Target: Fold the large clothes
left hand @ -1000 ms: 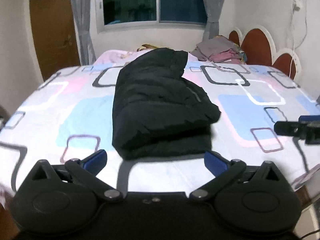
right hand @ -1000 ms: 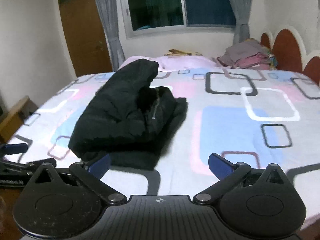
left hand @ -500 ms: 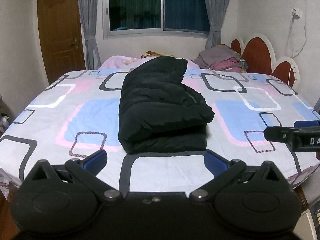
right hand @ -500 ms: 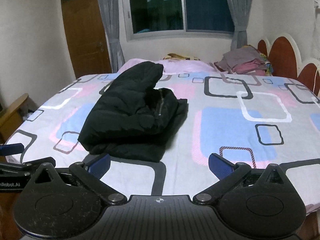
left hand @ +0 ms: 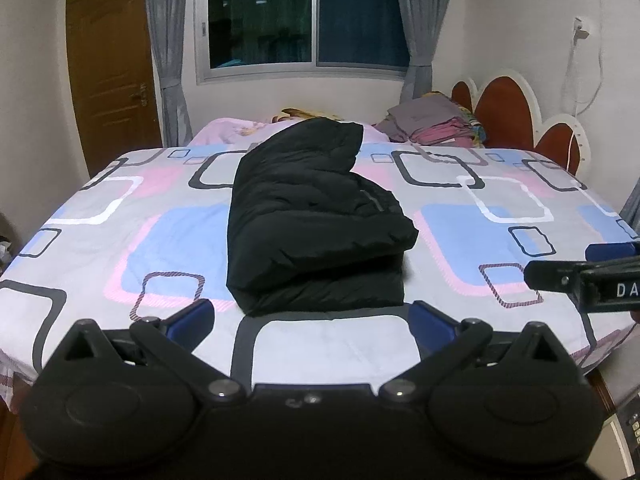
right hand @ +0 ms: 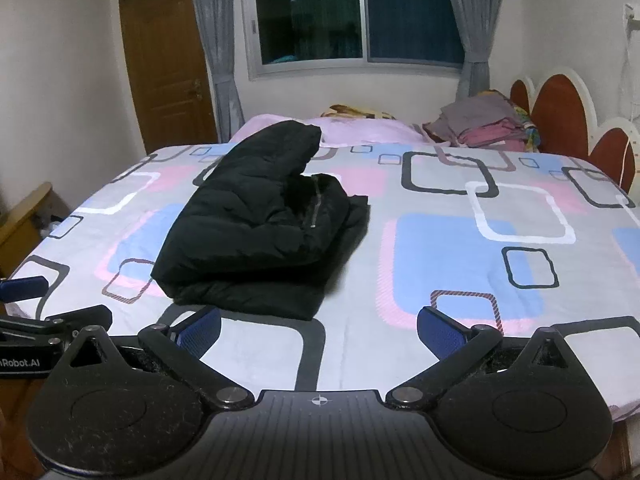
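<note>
Black quilted jacket [left hand: 312, 220] lies folded in puffy layers at frame centre on the bedspread [left hand: 460, 344], a smooth cloth printed with rounded squares. Lower frame: left gripper [left hand: 311, 316] and right gripper [right hand: 319, 325], blue ribbed pads spread apart, grasp nothing. Upper right: stacked folded clothes [right hand: 480, 126] beside a scalloped headboard [right hand: 560, 112].

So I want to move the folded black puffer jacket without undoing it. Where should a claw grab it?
Grip the black puffer jacket at its near stacked edge, coming from the foot of the bed: the layers lie flush there, so one pinch likely holds them all.
</note>
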The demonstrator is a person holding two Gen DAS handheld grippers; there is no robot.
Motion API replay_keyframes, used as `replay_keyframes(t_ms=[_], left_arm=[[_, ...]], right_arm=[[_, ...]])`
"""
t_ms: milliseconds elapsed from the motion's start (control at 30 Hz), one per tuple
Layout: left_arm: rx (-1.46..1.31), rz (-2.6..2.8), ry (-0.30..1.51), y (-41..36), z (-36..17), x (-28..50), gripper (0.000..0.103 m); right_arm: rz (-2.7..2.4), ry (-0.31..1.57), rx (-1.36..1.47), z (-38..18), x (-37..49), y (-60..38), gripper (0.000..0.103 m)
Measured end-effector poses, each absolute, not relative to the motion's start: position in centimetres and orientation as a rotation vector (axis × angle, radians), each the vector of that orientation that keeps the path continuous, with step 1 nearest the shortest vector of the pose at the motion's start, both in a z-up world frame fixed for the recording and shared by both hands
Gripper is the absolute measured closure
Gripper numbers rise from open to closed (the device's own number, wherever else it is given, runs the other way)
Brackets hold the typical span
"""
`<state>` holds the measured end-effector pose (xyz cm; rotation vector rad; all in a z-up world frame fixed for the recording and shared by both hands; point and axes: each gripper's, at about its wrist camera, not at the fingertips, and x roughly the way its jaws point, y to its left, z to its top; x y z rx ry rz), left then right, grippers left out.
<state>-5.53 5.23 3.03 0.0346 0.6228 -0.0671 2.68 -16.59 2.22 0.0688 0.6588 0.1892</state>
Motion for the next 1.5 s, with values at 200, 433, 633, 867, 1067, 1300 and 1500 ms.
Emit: replay_keyframes(t_ms=[200,433,633,867,1067,1300,1500], left_arm=[[0.04,-0.069,0.616,5.3,3.3,-5.4,0.0],[0.044,-0.071,0.607,5.4,3.6,-5.5,0.0],[0.049,-0.074,0.604,5.5,3.8,-5.4,0.0],[0.056,-0.079,0.598,5.0,4.0,-5.4,0.0],[0.061,-0.078,0.598,4.9,4.0,-5.4,0.0],[0.066,-0.078,0.593,5.0,4.0,-5.2,0.0],[0.072,-0.077,0.588,5.1,4.0,-5.0,0.0]], right_arm=[[0.194,0.658,0.066,2.4,2.7,-16.5,0.0],[0.2,0.656,0.066,2.5,2.7,-16.7,0.0],[0.201,0.654,0.067,2.6,2.7,-16.8,0.0],[0.201,0.65,0.066,3.0,2.8,-16.9,0.0],[0.203,0.651,0.067,3.2,2.9,-16.9,0.0],[0.201,0.647,0.067,3.2,2.9,-16.8,0.0],[0.202,0.648,0.065,3.2,2.9,-16.9,0.0]])
